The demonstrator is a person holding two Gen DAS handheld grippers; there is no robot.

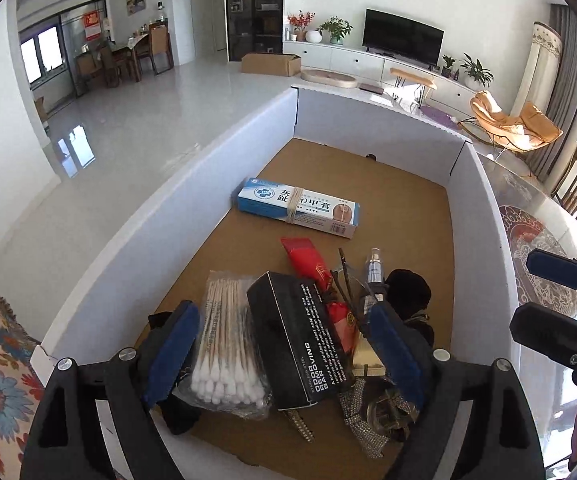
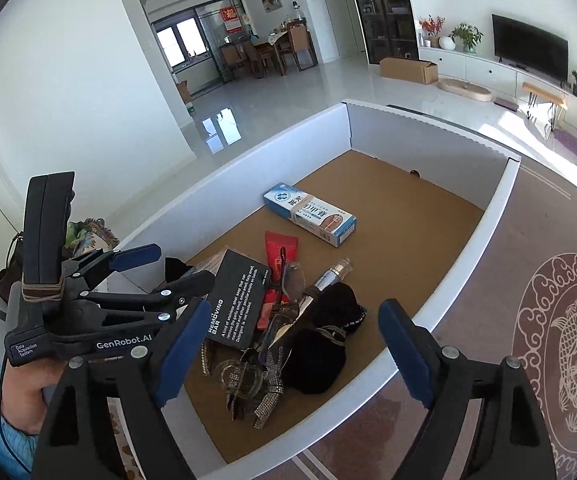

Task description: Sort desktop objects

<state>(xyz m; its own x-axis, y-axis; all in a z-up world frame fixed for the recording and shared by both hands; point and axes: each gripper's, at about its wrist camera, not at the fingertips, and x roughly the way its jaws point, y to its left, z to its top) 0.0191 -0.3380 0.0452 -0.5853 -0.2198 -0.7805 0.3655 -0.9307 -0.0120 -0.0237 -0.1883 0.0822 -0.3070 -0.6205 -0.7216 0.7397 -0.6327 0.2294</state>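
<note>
Clutter fills the near end of the white-walled box: cotton swabs leftmost, black soap box beside them, velvet pouch rightward. Left gripper and right gripper both gape, holding nothing. Blue carton lies farther back.

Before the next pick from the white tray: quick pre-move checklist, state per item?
1. Left gripper open: ok, jaws wide, pads pressing on nothing.
2. Right gripper open: ok, nothing held.
3. Left target isolated: not ok, the cotton swab pack and the black box both lie between its fingers.
4. Right target isolated: not ok, the glasses, black pouch and rhinestone strap overlap in one heap.
5. Blue and white box free to grasp: ok, lies apart from the heap.
6. Grippers apart from each other: ok, but close side by side over the white tray.
</note>
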